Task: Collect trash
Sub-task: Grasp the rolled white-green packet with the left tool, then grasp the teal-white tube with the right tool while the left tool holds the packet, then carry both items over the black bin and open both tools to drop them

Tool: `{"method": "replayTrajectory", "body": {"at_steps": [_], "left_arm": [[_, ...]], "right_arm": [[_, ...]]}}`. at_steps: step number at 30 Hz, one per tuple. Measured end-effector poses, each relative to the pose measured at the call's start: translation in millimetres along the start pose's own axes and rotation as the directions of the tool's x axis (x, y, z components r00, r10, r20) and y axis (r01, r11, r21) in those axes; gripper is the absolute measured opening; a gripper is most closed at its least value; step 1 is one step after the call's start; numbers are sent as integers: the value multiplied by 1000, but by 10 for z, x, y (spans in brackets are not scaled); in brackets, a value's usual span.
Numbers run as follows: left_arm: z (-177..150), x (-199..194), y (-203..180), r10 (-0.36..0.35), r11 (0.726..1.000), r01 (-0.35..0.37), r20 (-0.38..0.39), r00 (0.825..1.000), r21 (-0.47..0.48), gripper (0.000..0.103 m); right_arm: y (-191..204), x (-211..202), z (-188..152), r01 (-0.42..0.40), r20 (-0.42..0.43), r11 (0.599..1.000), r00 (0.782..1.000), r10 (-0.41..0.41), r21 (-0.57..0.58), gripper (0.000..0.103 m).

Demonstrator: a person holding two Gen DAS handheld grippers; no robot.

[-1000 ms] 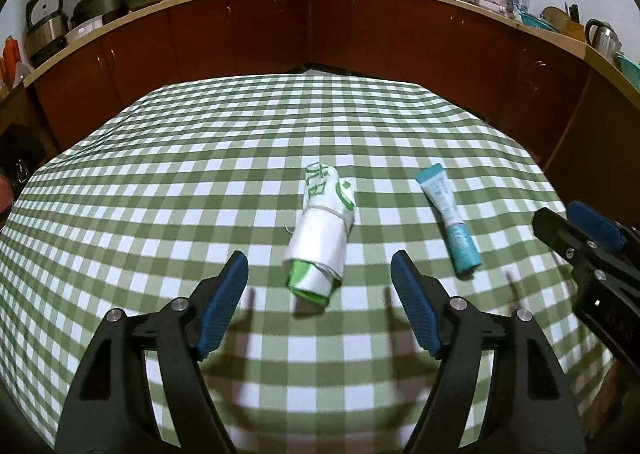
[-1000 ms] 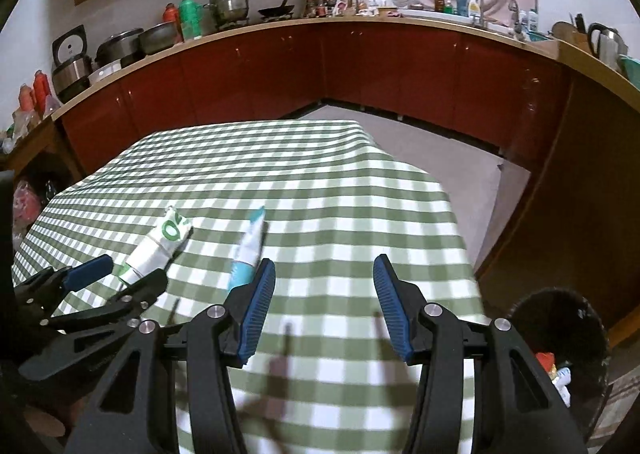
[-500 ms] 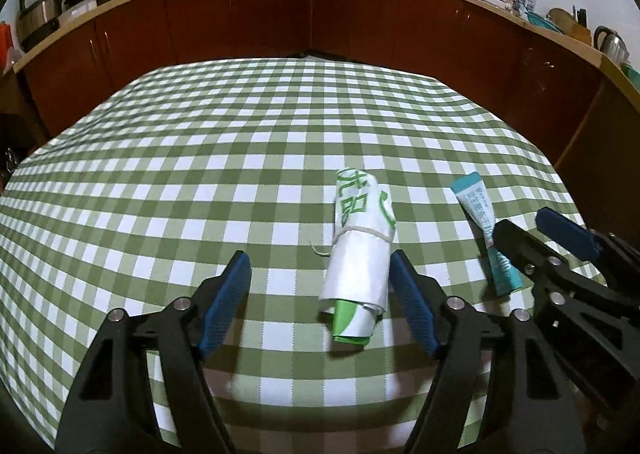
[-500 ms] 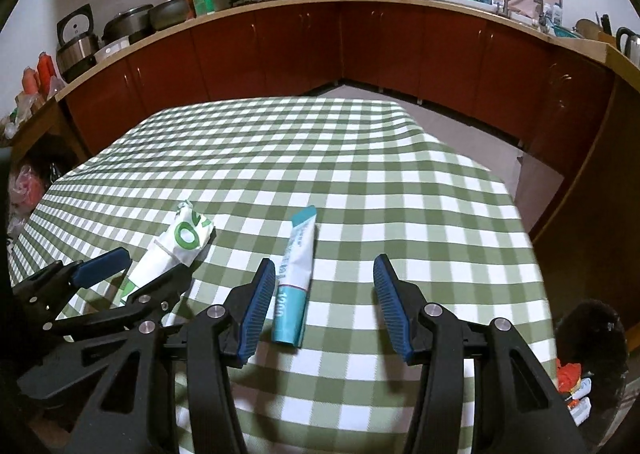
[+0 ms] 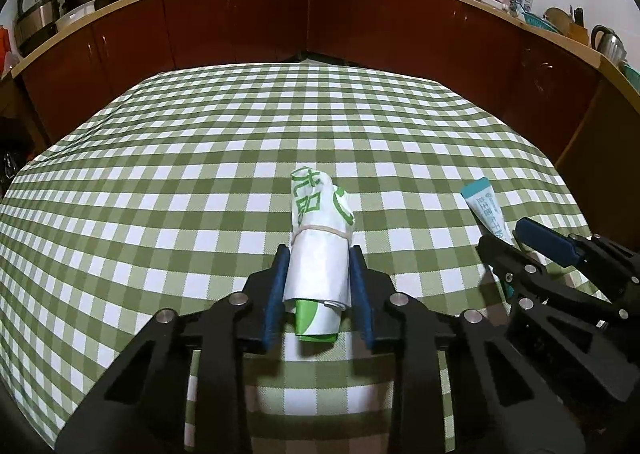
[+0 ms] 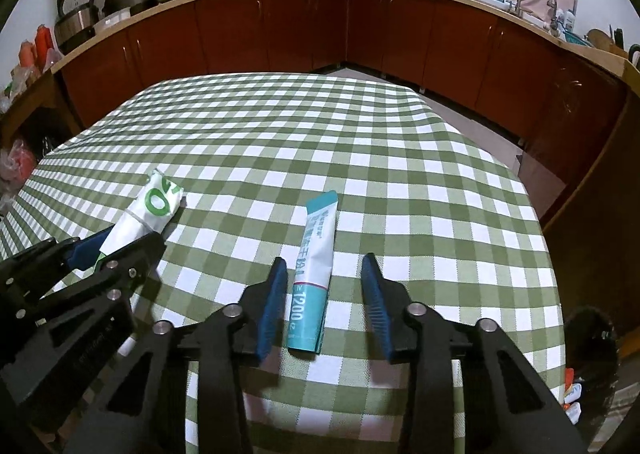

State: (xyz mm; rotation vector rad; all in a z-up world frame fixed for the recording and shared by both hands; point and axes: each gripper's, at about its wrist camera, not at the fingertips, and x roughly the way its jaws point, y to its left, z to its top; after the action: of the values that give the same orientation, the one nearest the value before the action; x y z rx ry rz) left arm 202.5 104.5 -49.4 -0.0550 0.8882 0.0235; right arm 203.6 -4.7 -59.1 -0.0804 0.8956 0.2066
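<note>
A rolled white-and-green plastic bag (image 5: 320, 250), bound with a rubber band, lies on the green checked tablecloth (image 5: 200, 174). My left gripper (image 5: 319, 266) is shut on the bag's near end; the bag also shows in the right wrist view (image 6: 148, 214). A teal-and-white tube (image 6: 314, 266) lies on the cloth between the blue pads of my right gripper (image 6: 325, 274), which is open around the tube without touching it. The tube's far end shows in the left wrist view (image 5: 484, 210).
A dark trash bin (image 6: 588, 354) with bits of trash in it stands on the floor past the table's right edge. Red-brown kitchen cabinets (image 5: 320, 14) with pots and bottles on the counter run around the far side.
My left gripper has moved forward and closed on the rolled bag. My right gripper has moved forward so its open fingers now straddle the tube.
</note>
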Motion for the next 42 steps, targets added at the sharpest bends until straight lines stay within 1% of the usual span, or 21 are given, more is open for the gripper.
{"method": "replayTrajectory", "body": {"at_steps": [1, 3, 6, 18, 26, 34, 42], "left_arm": [[4, 0, 6, -2, 1000, 2, 0, 1000, 0, 28], [6, -1, 13, -3, 1000, 3, 0, 1000, 1, 27], [0, -9, 20, -7, 1000, 7, 1, 1000, 0, 26], [-134, -96, 82, -3, 1000, 3, 6, 1000, -18, 25], [-310, -282, 37, -12, 999, 12, 12, 1000, -37, 25], [-450, -573, -188, -47, 998, 48, 45, 998, -28, 25], [-557, -828, -634, -102, 995, 101, 78, 992, 24, 25]], "right_arm": [[-1, 1, -3, -1, 0, 1000, 1000, 1, -3, 34], [14, -2, 3, -2, 2, 1000, 1000, 2, -8, 25], [53, -7, 0, -7, 3, 1000, 1000, 7, -18, 18], [87, -114, -110, -21, 19, 1000, 1000, 21, -9, 18], [-23, -360, -281, -22, 54, 1000, 998, 21, 13, 18], [-238, -690, -523, 10, 96, 999, 995, -14, 39, 18], [-622, -1006, -748, 49, 135, 993, 989, -63, 103, 18]]}}
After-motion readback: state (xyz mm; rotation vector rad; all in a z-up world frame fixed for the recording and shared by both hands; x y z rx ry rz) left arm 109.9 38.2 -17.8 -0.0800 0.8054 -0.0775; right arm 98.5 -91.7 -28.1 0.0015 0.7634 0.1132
